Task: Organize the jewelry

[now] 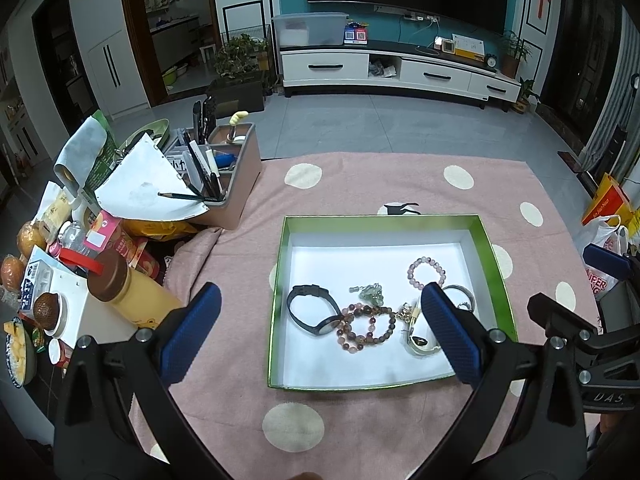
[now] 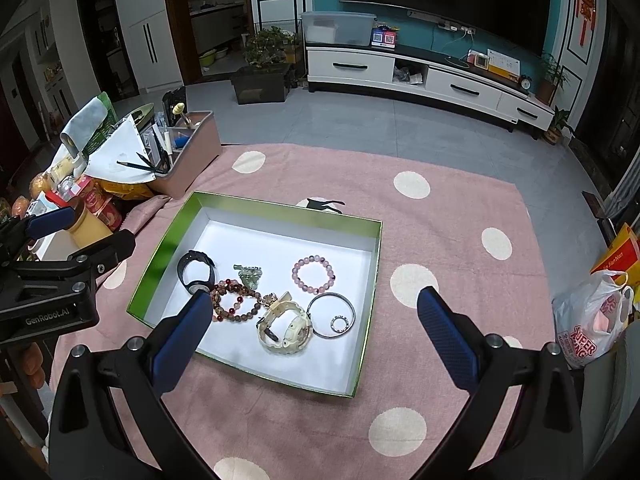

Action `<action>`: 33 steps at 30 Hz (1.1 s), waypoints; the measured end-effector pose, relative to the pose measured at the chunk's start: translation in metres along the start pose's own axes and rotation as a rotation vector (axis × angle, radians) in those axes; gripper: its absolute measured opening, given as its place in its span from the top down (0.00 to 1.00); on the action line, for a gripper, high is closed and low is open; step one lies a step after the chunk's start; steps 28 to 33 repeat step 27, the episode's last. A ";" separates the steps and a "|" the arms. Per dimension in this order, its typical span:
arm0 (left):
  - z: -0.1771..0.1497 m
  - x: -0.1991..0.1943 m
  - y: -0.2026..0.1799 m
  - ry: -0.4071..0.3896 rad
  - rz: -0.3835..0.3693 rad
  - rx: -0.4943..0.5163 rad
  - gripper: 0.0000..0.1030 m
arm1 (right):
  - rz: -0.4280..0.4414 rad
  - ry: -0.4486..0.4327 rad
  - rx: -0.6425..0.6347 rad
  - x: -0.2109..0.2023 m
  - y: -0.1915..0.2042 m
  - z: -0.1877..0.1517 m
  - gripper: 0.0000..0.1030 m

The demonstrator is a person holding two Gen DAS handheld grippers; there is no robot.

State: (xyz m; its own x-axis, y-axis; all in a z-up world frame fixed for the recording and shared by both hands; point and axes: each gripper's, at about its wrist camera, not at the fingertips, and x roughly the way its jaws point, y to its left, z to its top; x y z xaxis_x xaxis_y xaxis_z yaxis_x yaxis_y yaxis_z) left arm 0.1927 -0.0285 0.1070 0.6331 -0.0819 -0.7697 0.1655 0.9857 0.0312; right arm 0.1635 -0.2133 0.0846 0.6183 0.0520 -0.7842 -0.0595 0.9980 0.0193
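A shallow green-rimmed box [image 1: 285, 264] [image 2: 168, 236] with a white floor lies on the pink spotted cloth. Inside lie a black watch [image 1: 310, 314] [image 2: 195, 272], a brown bead bracelet [image 1: 366, 328] [image 2: 234, 305], a pale green pendant [image 1: 370, 294] [image 2: 249, 273], a pink bead bracelet [image 1: 426, 273] [image 2: 313, 275], a cream watch [image 2: 285, 328], a silver bangle [image 2: 331, 314] and a small ring [image 2: 343, 323]. My left gripper [image 1: 320, 328] hovers open over the box's near half. My right gripper [image 2: 316, 326] is open too, above the box's near right corner. Neither holds anything.
A brown organiser [image 1: 228, 184] with pens, papers, a yellow bottle [image 1: 132, 288] and snack packs crowd the table's left side. A white plastic bag [image 2: 592, 320] and a red-yellow box [image 2: 618, 252] sit at the right edge. Bare pink cloth [image 2: 440, 208] lies behind and right of the box.
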 end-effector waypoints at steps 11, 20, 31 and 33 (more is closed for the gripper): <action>0.003 0.011 -0.004 0.003 -0.005 -0.001 0.02 | -0.005 0.006 -0.002 0.006 0.000 0.000 0.01; 0.004 0.014 -0.008 0.012 0.001 0.003 0.02 | -0.007 0.008 0.002 0.008 0.000 -0.001 0.01; 0.004 0.015 -0.006 0.017 0.009 -0.002 0.02 | -0.008 0.005 0.007 0.010 -0.002 -0.001 0.01; 0.004 0.015 -0.006 0.017 0.009 -0.002 0.02 | -0.008 0.005 0.007 0.010 -0.002 -0.001 0.01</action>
